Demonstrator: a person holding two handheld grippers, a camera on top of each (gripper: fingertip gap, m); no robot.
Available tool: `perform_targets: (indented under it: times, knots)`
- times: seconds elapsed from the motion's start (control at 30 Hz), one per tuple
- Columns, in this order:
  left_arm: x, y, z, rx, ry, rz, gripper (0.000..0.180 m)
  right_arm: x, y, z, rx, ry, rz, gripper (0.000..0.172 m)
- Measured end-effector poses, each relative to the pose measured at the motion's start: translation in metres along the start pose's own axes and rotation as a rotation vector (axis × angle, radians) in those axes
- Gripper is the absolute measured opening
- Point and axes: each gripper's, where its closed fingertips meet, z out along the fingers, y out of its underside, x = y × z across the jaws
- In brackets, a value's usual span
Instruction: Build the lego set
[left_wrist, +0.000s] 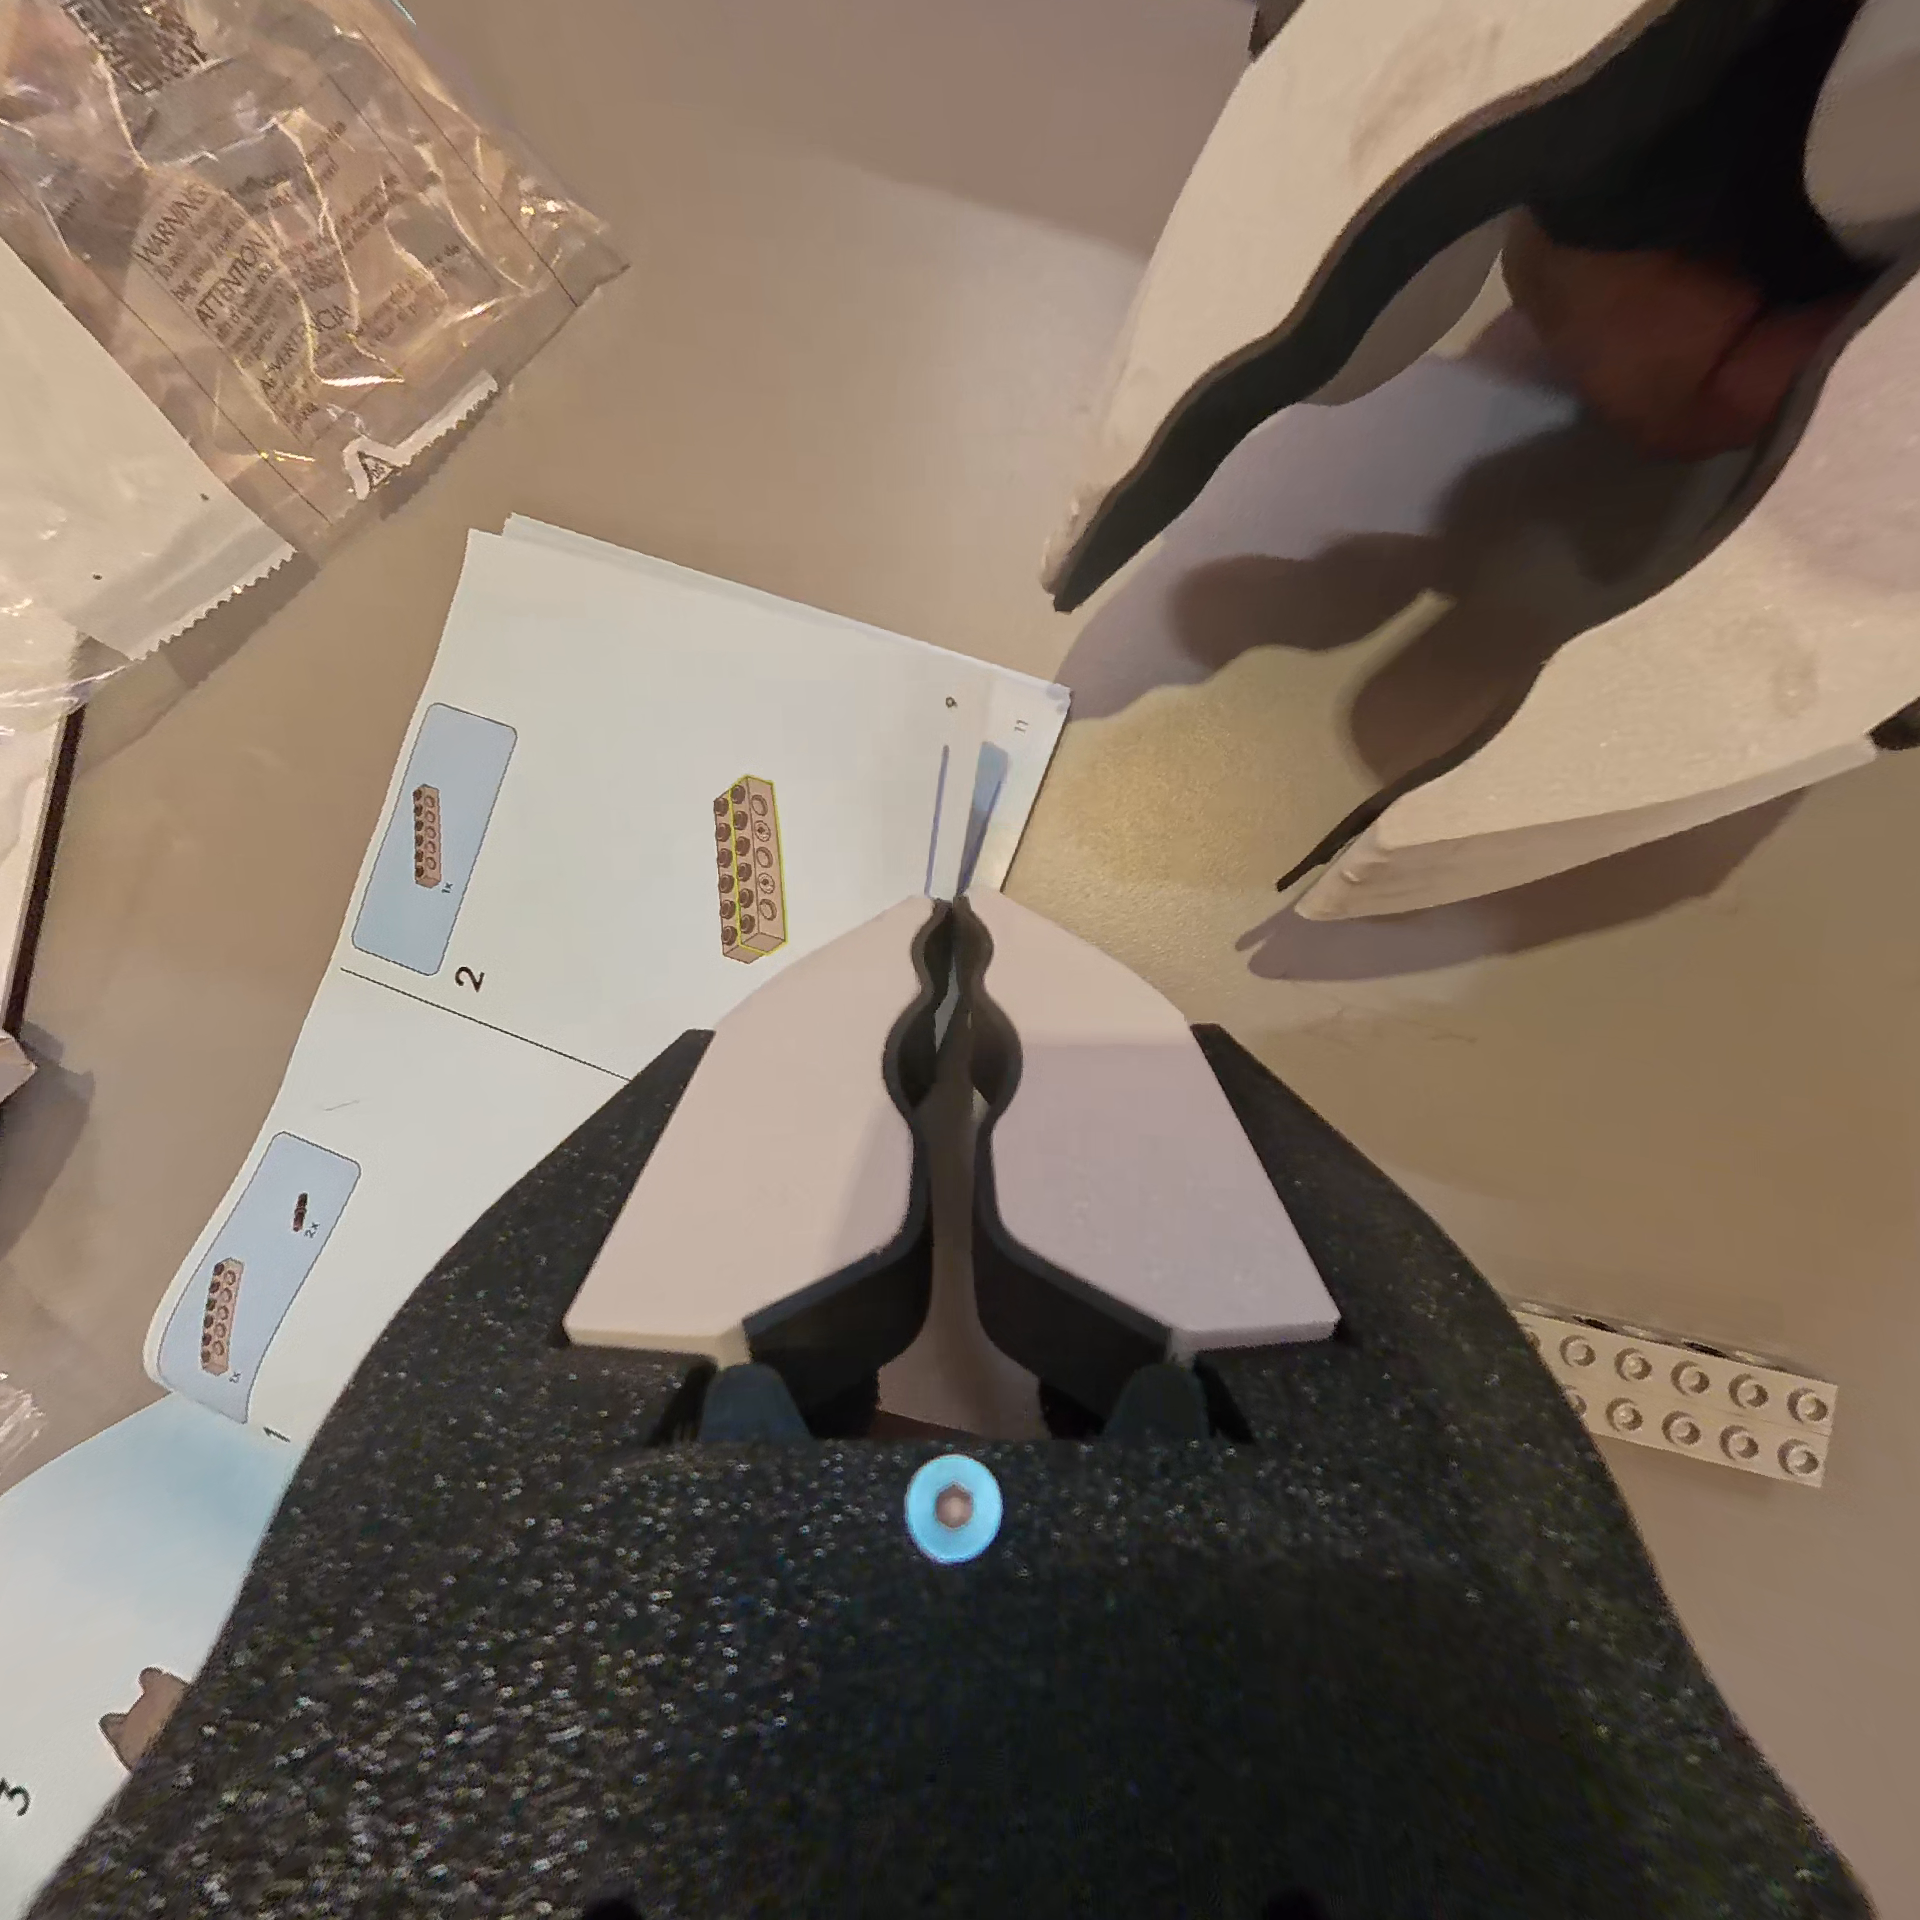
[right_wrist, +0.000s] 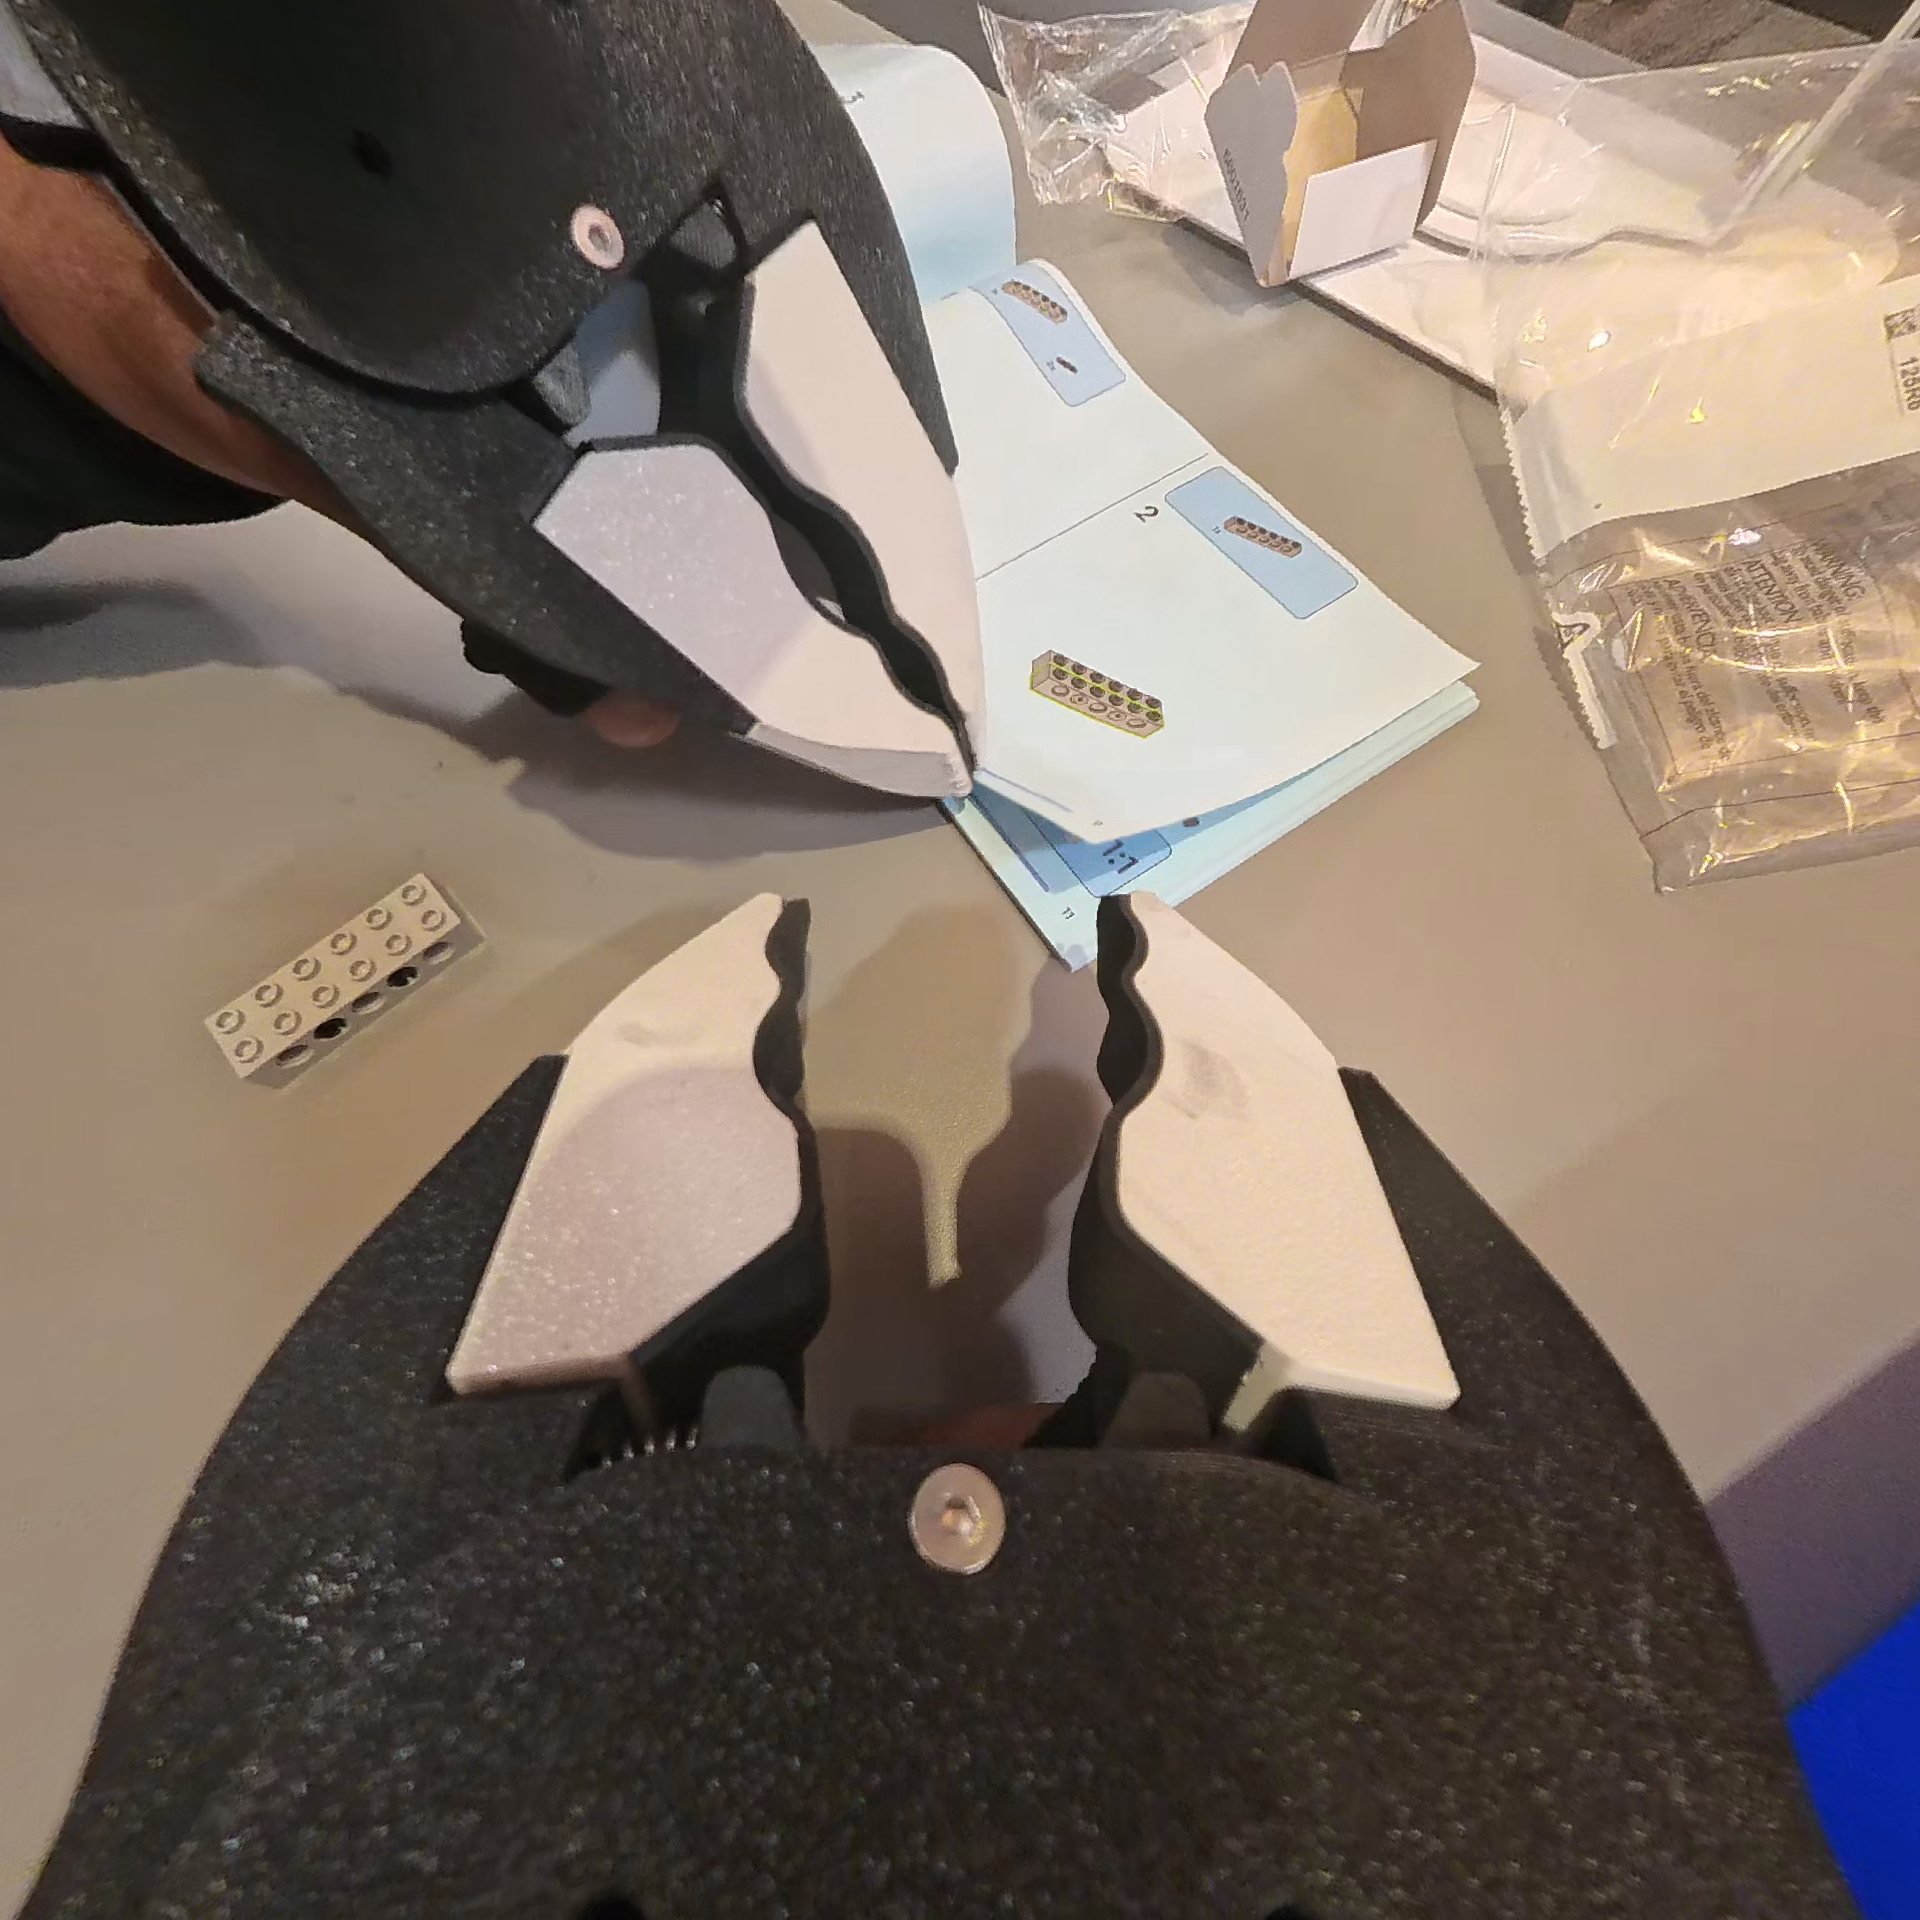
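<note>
The instruction booklet (left_wrist: 623, 831) lies open on the table, and it also shows in the right wrist view (right_wrist: 1195, 644). My left gripper (left_wrist: 951, 909) is shut on the edge of its top page; the right wrist view shows the left gripper (right_wrist: 961, 774) pinching that page, which is raised off the pages below. A pale built block of two long studded bricks (right_wrist: 343, 982) lies on the table to the left, and shows beside my left gripper (left_wrist: 1704, 1392). My right gripper (right_wrist: 951, 914) is open and empty, just above the table near the booklet's corner; it also shows in the left wrist view (left_wrist: 1174, 738).
Clear plastic bags (right_wrist: 1745, 623) lie at the right, and one shows in the left wrist view (left_wrist: 260, 239). A small open cardboard box (right_wrist: 1340, 156) stands at the back. A person's hand (right_wrist: 104, 312) holds the left gripper. The grey table (right_wrist: 1351, 1039) is bare by the booklet. There is about 5 cm between the tips of the two grippers.
</note>
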Motion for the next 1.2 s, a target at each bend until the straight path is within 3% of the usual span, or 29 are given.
perform_targets:
  times: [0.43, 1.2]
  knots:
    - [-0.014, -0.004, -0.007, 0.036, -0.070, -0.034, 0.000, 0.001, 0.000, 0.000, 0.002, 0.002, 0.004, 0.055]
    - [-0.049, -0.010, -0.031, 0.204, -0.178, -0.307, 0.000, 0.002, 0.000, 0.000, 0.005, 0.005, 0.008, 0.055]
